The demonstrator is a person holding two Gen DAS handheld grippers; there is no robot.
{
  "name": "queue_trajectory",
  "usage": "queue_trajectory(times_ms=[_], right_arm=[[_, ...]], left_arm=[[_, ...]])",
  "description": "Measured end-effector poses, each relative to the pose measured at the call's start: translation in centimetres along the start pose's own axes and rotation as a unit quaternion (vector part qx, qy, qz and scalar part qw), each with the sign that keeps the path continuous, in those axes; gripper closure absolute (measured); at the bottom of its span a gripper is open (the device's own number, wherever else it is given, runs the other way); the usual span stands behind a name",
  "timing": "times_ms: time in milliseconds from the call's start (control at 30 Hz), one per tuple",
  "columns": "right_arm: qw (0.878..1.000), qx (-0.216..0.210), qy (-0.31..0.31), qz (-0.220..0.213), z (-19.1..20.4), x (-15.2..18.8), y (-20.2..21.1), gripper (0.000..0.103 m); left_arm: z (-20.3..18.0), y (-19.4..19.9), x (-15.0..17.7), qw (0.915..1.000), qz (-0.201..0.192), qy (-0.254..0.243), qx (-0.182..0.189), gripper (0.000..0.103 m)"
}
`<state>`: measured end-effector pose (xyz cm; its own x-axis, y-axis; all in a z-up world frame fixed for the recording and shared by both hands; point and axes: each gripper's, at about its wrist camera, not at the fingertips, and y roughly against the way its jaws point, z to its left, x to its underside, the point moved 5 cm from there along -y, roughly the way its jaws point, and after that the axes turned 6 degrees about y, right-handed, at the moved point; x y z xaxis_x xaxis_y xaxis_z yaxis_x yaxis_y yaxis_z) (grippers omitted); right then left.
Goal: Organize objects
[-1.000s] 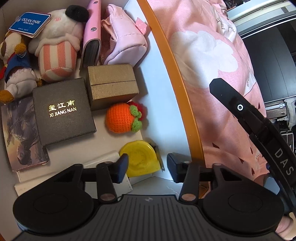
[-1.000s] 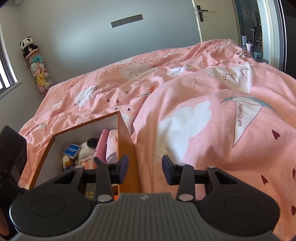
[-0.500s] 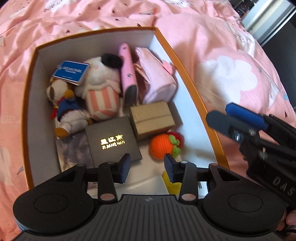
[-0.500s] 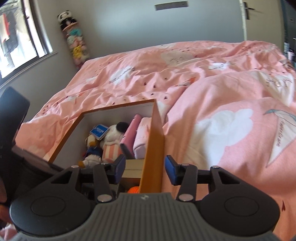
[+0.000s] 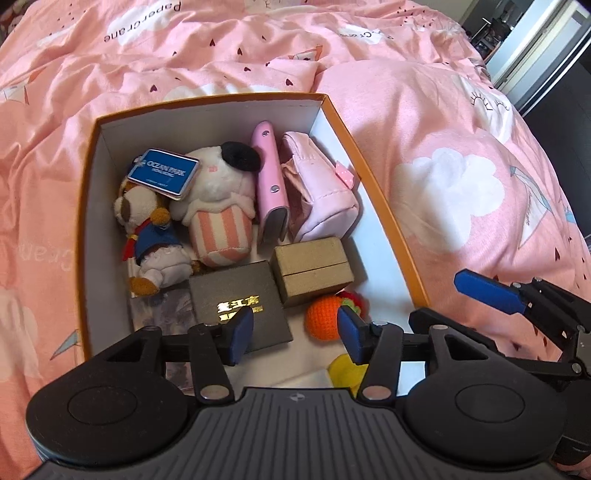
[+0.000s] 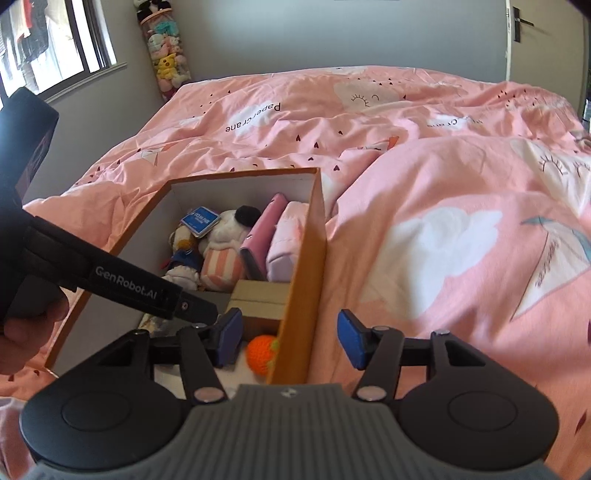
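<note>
An orange box (image 5: 373, 173) with white inside walls sits on the pink bed. It holds two plush toys (image 5: 218, 210), a pink wallet (image 5: 271, 181), a pink pouch (image 5: 317, 199), a gold box (image 5: 312, 271), a black gift box (image 5: 240, 302), an orange crochet fruit (image 5: 325, 317) and a yellow tape measure (image 5: 347, 369). My left gripper (image 5: 295, 334) is open and empty above the box's near end. My right gripper (image 6: 290, 341) is open and empty, straddling the box's right wall (image 6: 303, 280).
The pink duvet (image 6: 443, 206) surrounds the box on all sides. A grey wall, a window and a hanging stack of plush toys (image 6: 168, 55) are at the far left. A door (image 6: 517, 22) is at the far right.
My left gripper has pulled up and back from the box, so the whole box now shows. My right gripper has swung left toward the box and now spans its right wall.
</note>
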<state>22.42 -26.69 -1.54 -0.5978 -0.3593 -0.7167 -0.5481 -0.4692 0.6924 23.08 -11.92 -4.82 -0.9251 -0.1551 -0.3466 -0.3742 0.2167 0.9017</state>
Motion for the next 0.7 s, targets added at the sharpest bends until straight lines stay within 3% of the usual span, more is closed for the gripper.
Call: queue_trajectory(times_ms=[100, 200, 300, 400, 567, 700], right_arm=[[1.000, 0.013, 0.003, -0.004, 2.4, 0.6, 0.7, 0.036], [1.000, 0.012, 0.002, -0.009, 5.0, 1.0, 1.2, 0.028], [1.000, 0.014, 0.004, -0.016, 7.6, 1.3, 1.5, 0.022], [0.999, 0.028, 0.019, -0.023, 10.0, 1.4, 1.6, 0.016], [0.996, 0.068, 0.026, -0.049, 12.5, 1.4, 2.3, 0.010], [0.993, 0.103, 0.016, -0.054, 13.3, 2.1, 2.5, 0.007]], left_arm=[[1.4, 1.8, 1.1, 0.9996, -0.023, -0.012, -0.005, 0.036], [3.4, 4.5, 2.6, 0.9962, -0.074, -0.036, -0.028, 0.028], [4.9, 6.7, 4.7, 0.9843, -0.133, -0.084, -0.079, 0.022], [5.9, 8.0, 6.4, 0.9722, -0.160, -0.128, -0.113, 0.022], [8.0, 9.8, 8.4, 0.9658, -0.204, -0.108, -0.119, 0.015], [9.8, 10.5, 9.4, 0.9661, -0.221, -0.074, -0.110, 0.015]])
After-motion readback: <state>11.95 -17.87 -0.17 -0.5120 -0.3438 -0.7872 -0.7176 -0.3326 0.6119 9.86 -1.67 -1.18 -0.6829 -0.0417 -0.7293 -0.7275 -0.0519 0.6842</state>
